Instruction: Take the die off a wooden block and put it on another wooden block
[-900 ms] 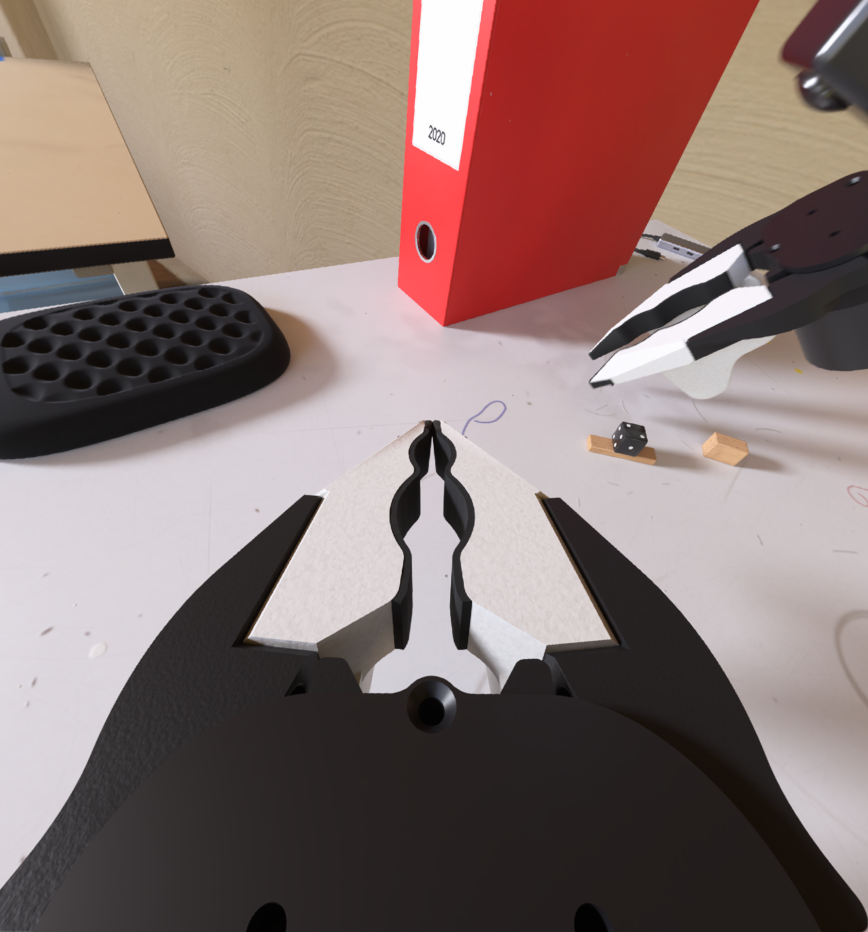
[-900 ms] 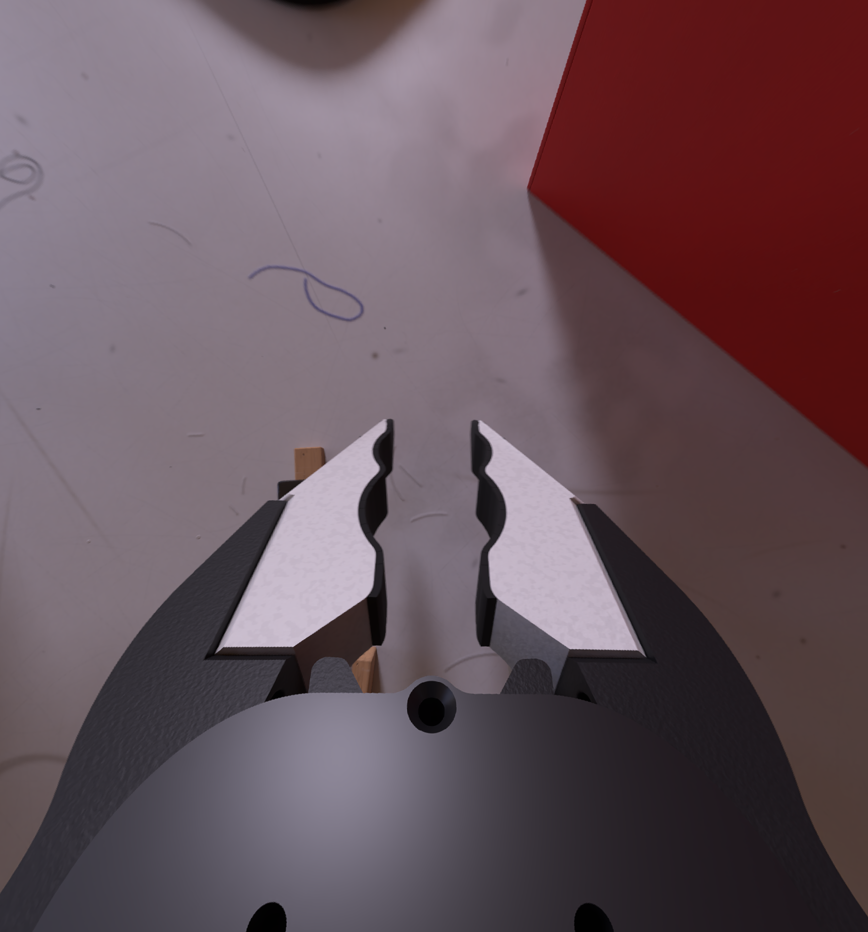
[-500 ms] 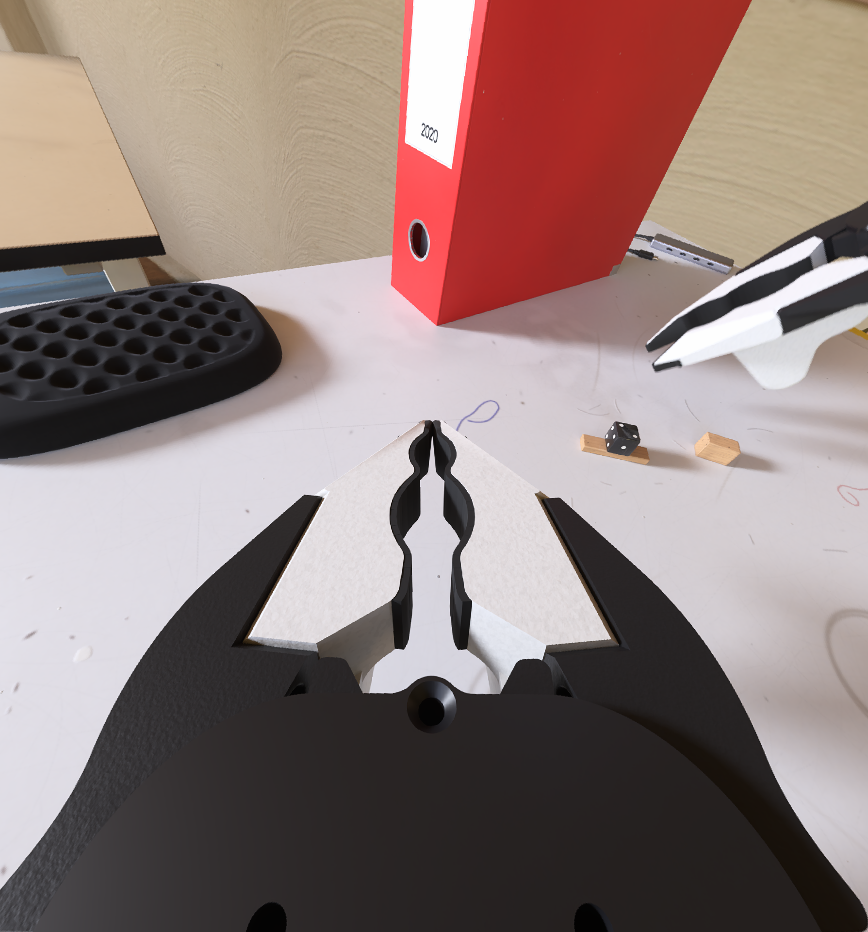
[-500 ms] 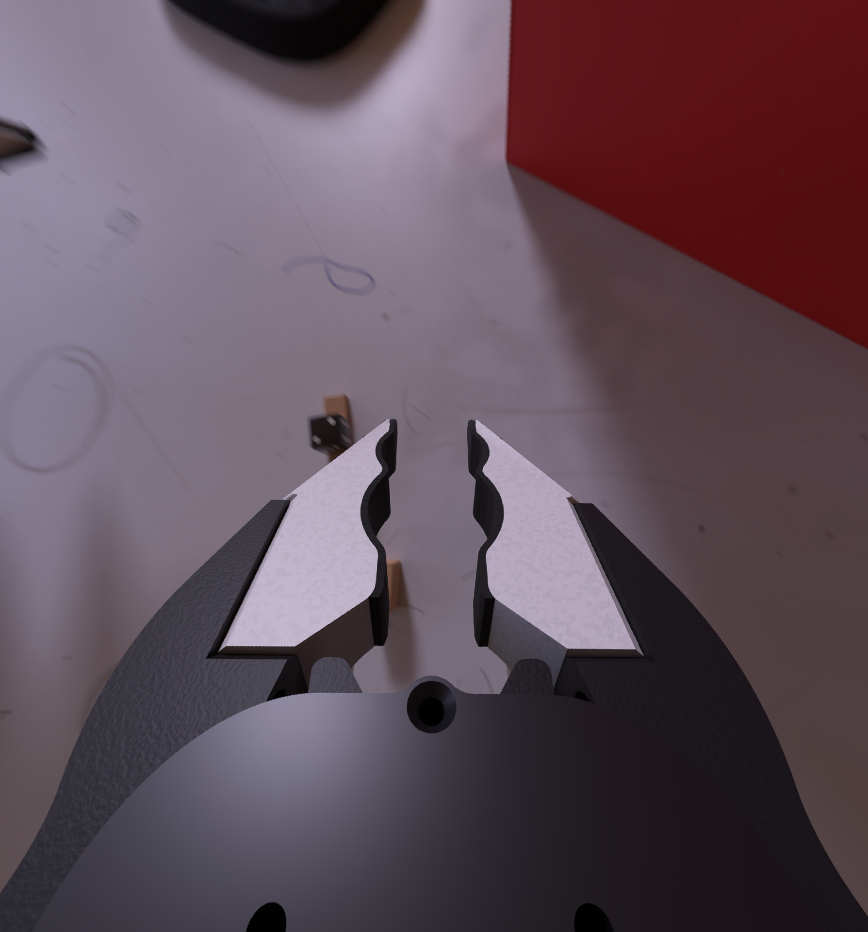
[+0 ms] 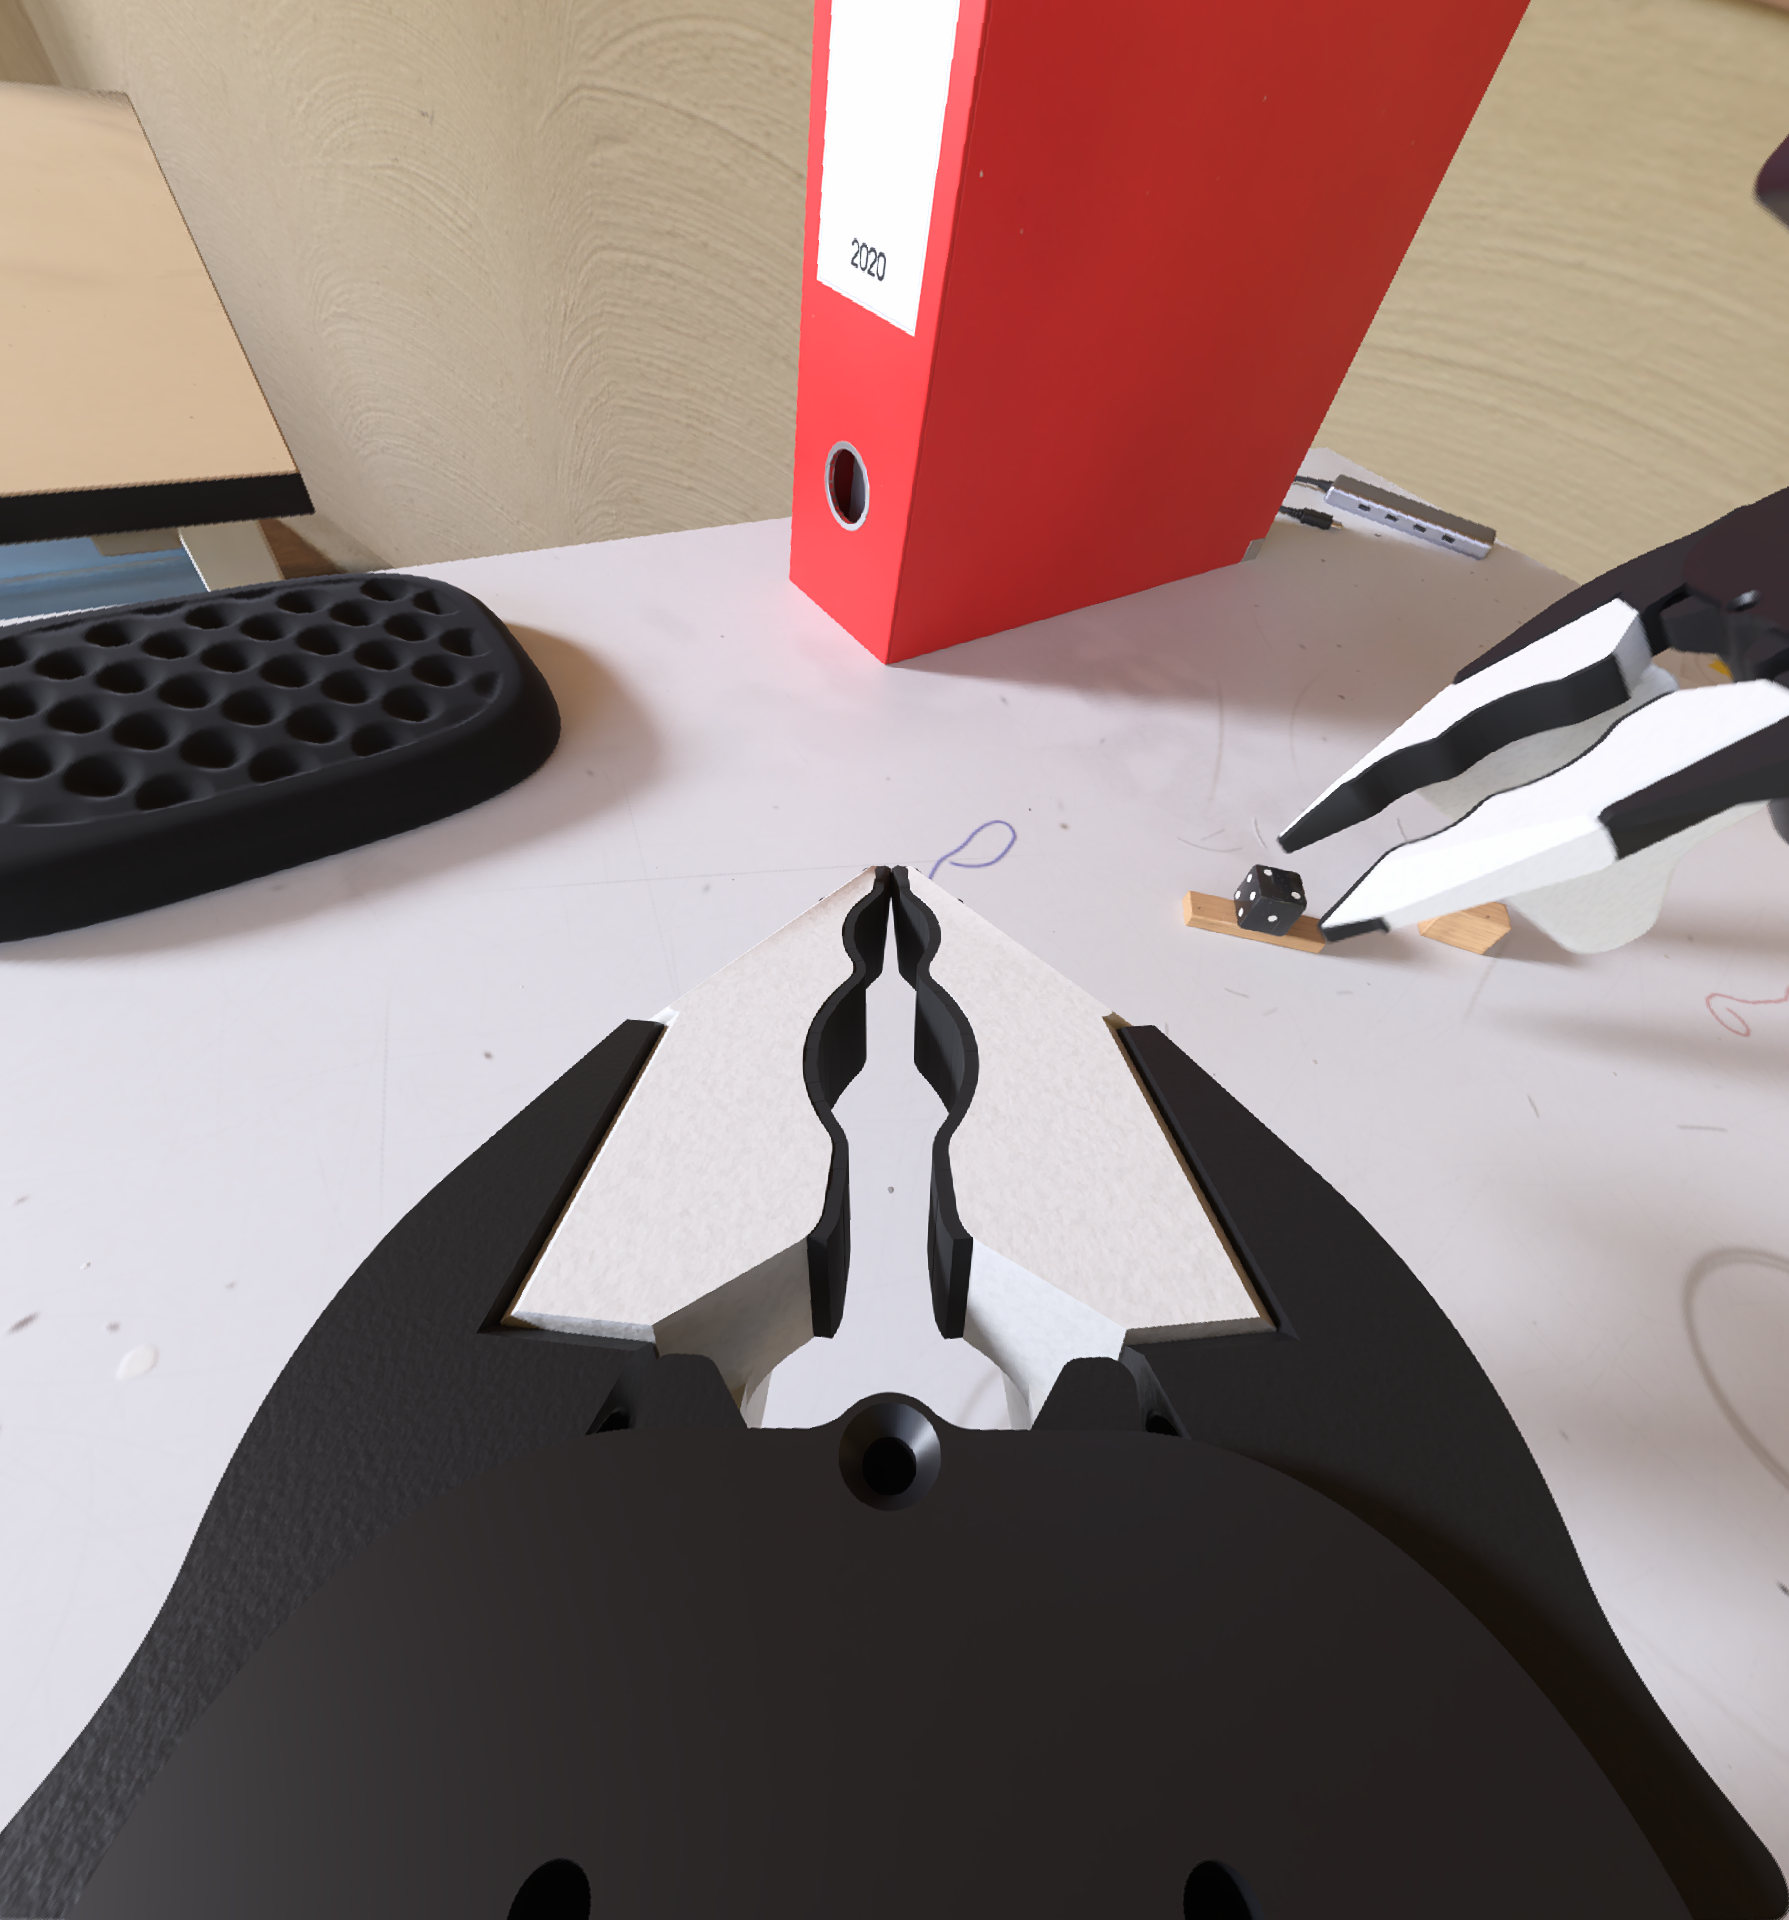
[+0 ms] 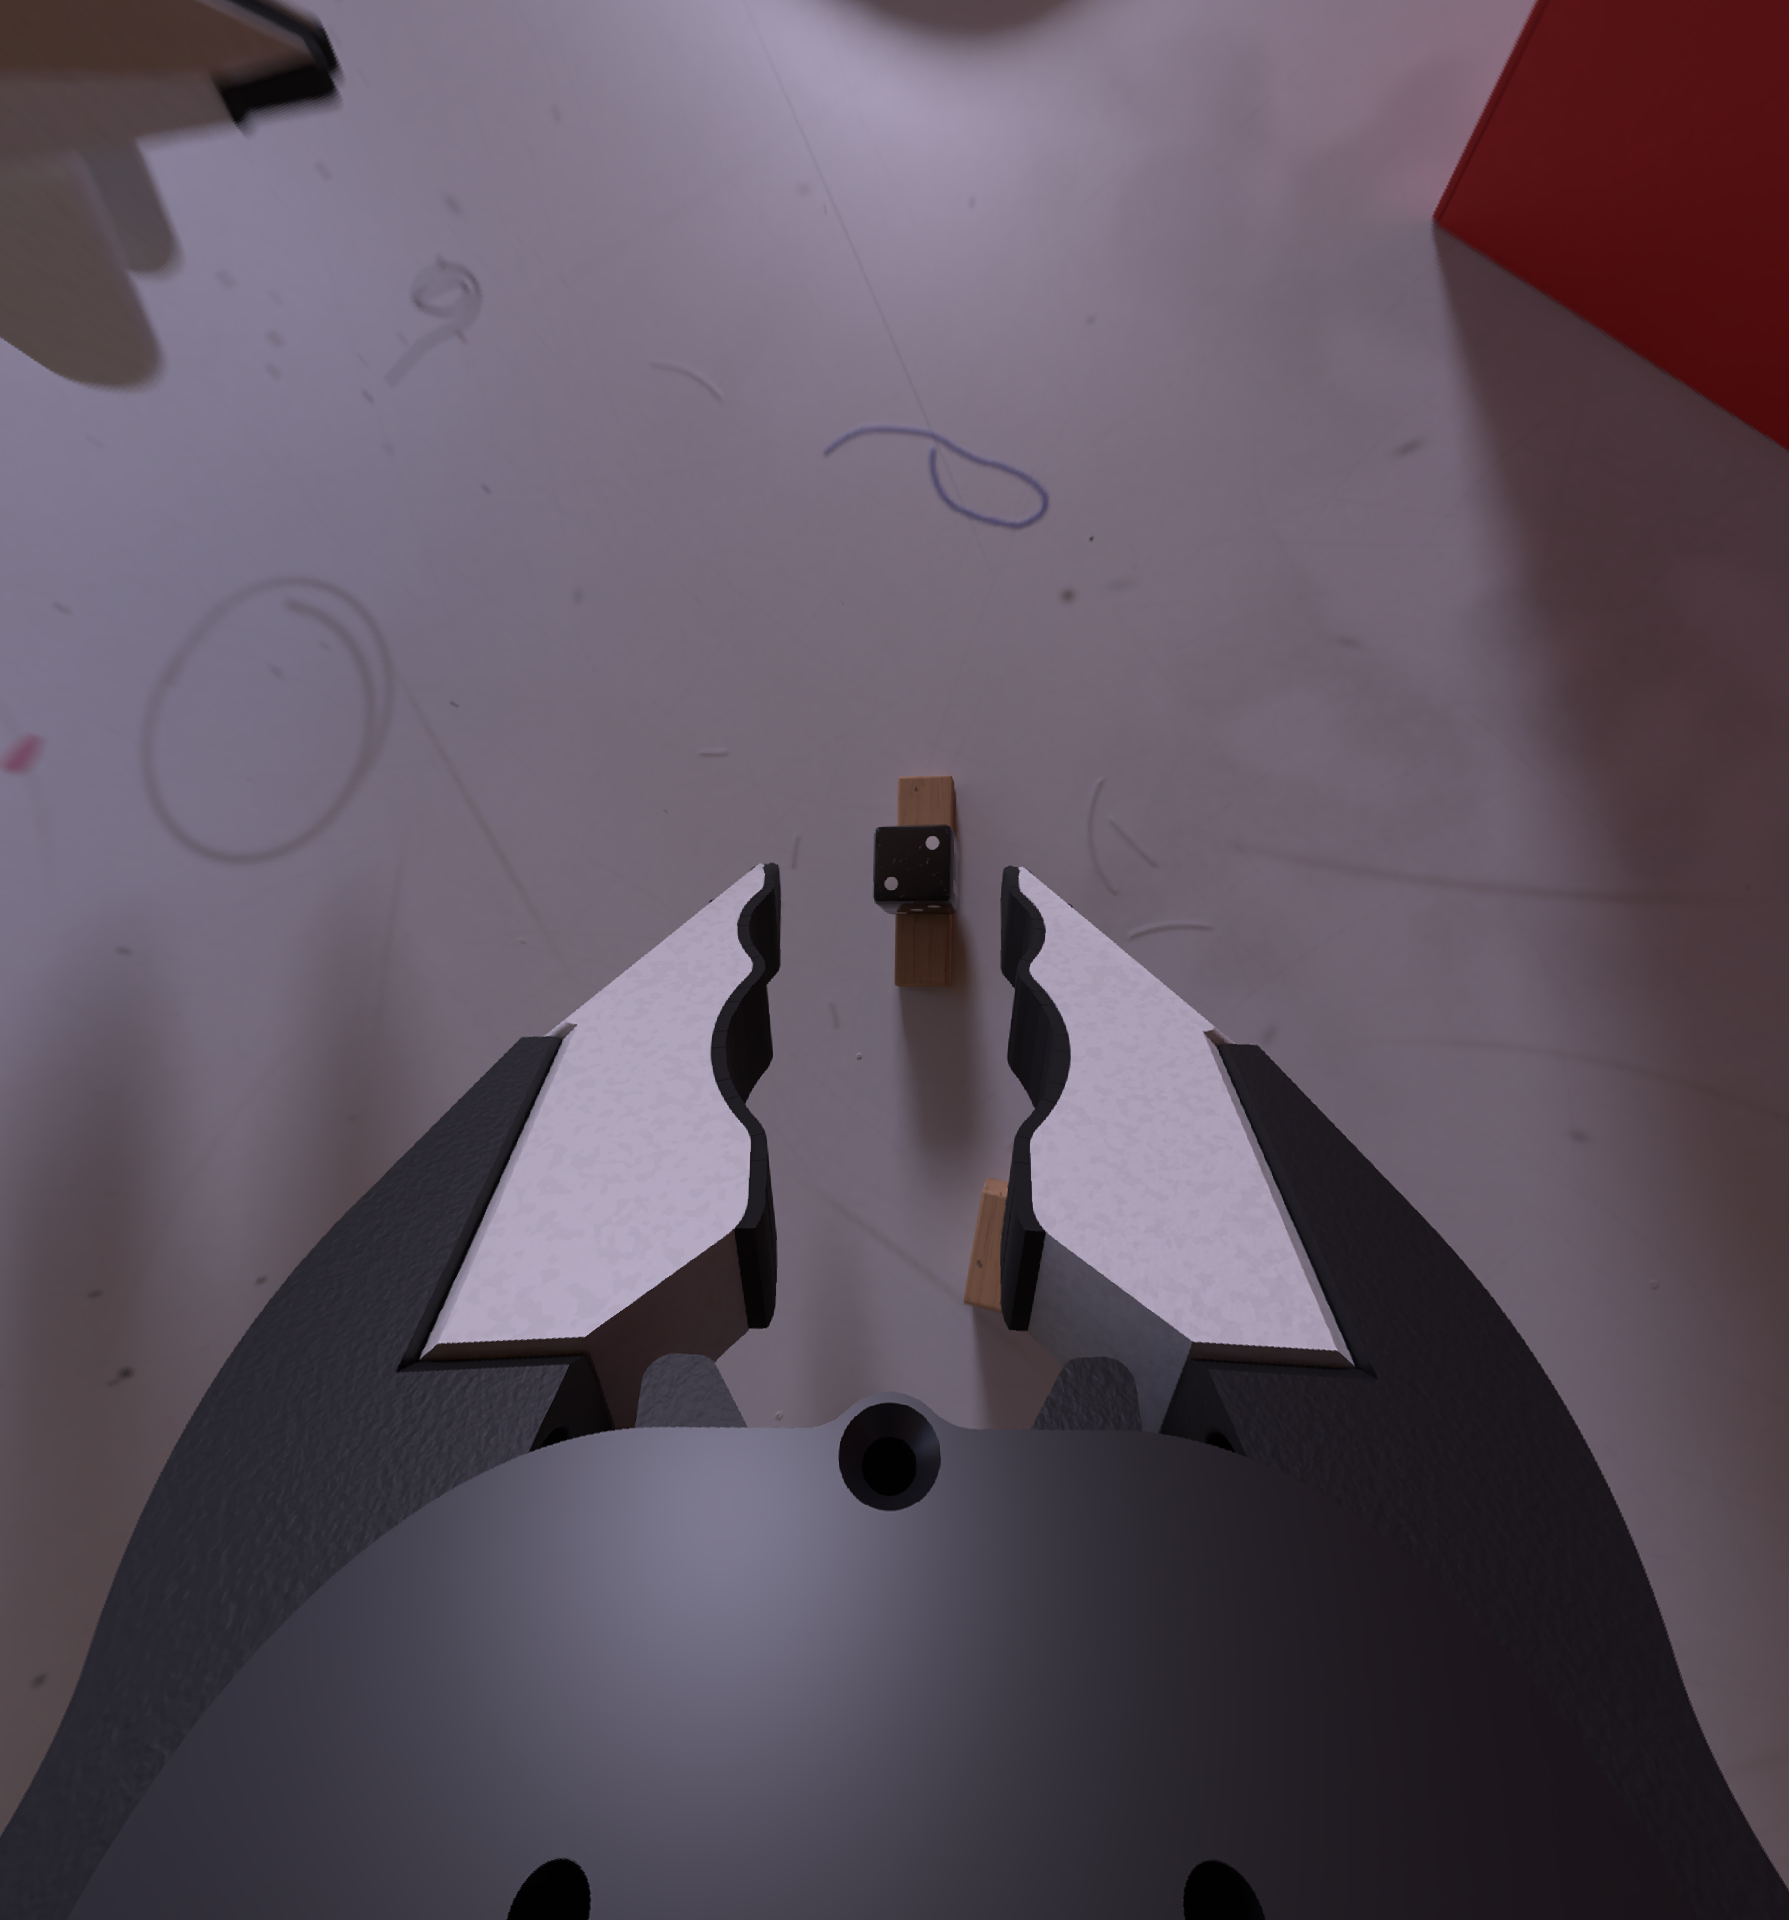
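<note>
A black die (image 6: 916, 871) with white dots sits on a flat wooden block (image 6: 924, 954) on the white table. In the left wrist view the die (image 5: 1269, 898) and its block (image 5: 1210, 913) lie at the right. A second, smaller wooden block (image 6: 988, 1257) lies nearer, partly hidden behind my right finger; it also shows in the left wrist view (image 5: 1470, 926). My right gripper (image 6: 890, 878) is open, its tips on either side of the die and just above it, not touching. It shows in the left wrist view (image 5: 1311, 878). My left gripper (image 5: 890, 873) is shut and empty, left of the blocks.
A red binder (image 5: 1077, 312) stands upright at the back; its side shows in the right wrist view (image 6: 1700, 208). A black perforated pad (image 5: 204, 717) lies at the left. A grey USB hub (image 5: 1409, 514) lies behind the binder. A tan board (image 5: 69, 312) juts in at upper left.
My right gripper has come down and swung over the blocks, so the die now lies between its open fingertips. The left gripper has hardly moved.
</note>
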You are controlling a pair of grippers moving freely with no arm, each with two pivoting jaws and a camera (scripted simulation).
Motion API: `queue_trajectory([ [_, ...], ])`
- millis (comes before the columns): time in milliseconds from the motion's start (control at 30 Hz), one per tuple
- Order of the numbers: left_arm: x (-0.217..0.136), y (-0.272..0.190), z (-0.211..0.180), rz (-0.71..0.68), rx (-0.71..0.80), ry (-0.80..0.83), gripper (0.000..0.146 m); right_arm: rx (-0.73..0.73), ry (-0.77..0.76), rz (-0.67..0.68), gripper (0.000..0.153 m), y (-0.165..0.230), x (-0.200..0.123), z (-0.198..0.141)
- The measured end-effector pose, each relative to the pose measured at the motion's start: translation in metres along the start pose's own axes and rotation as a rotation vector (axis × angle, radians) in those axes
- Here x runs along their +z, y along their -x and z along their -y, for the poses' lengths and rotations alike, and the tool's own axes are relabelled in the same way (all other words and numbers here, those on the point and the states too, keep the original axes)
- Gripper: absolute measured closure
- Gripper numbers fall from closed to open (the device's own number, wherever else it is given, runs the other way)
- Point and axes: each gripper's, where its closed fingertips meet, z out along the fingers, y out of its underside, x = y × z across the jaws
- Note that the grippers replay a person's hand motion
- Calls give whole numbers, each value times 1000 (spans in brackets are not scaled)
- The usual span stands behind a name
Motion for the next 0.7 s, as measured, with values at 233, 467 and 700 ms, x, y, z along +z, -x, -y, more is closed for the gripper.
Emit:
queue_trajectory([
  [233, -1, 0, 1, 1, 4, -4, 146, -48, 82, -80, 136, -6, 17, -7],
  [467, -1, -1, 2, -6, -3, -8, 146, 144, -88, 111, 136, 7, -6, 8],
  [700, 1, -3, 1, -13, -3, -5, 146, 155, -25, 0, 136, -9, -23, -26],
])
